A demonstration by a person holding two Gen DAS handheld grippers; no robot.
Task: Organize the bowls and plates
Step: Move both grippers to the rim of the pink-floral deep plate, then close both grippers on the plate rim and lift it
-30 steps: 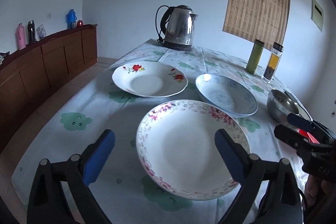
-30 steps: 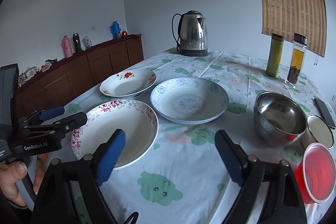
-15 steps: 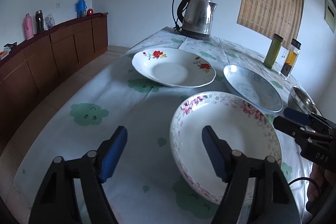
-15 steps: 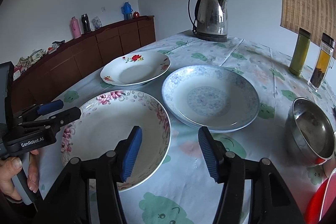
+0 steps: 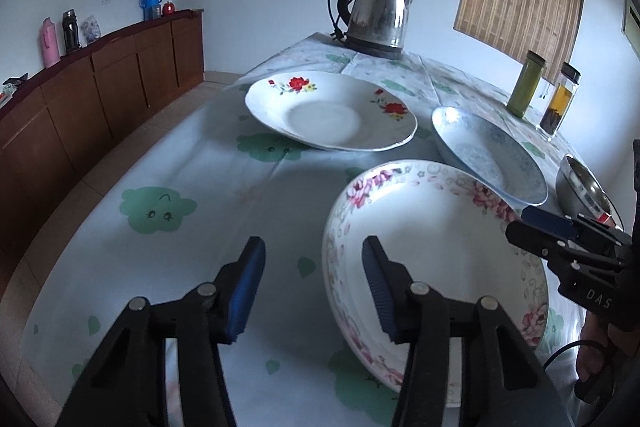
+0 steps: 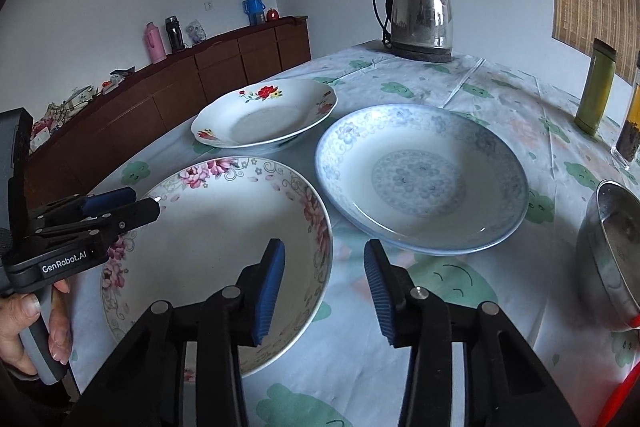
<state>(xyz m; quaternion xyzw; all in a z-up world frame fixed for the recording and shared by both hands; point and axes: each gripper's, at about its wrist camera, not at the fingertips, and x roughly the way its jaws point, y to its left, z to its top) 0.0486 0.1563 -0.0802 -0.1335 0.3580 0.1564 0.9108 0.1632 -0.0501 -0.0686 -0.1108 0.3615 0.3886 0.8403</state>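
A pink-flowered plate [image 5: 444, 251] [image 6: 212, 227] lies nearest on the table. My left gripper [image 5: 314, 287] is open, its fingers straddling the plate's left rim; it also shows in the right wrist view [image 6: 120, 203]. My right gripper [image 6: 324, 287] is open, its fingers straddling the same plate's right rim; it shows in the left wrist view [image 5: 548, 231]. A red-flowered plate [image 5: 332, 111] [image 6: 264, 115] lies behind. A blue-patterned plate [image 5: 488, 151] [image 6: 420, 175] lies to the right. A steel bowl [image 5: 584, 191] [image 6: 612, 247] stands further right.
A steel kettle [image 5: 376, 15] [image 6: 420, 15] stands at the table's far end. A green bottle [image 5: 526, 85] [image 6: 596, 87] and a tea bottle [image 5: 560, 101] stand far right. A red cup [image 6: 624, 399] is at the near right. A wooden sideboard [image 5: 100, 87] lines the left wall.
Both grippers have narrowed and moved in low: the left one onto the pink-flowered plate's left rim, the right one onto its right rim.
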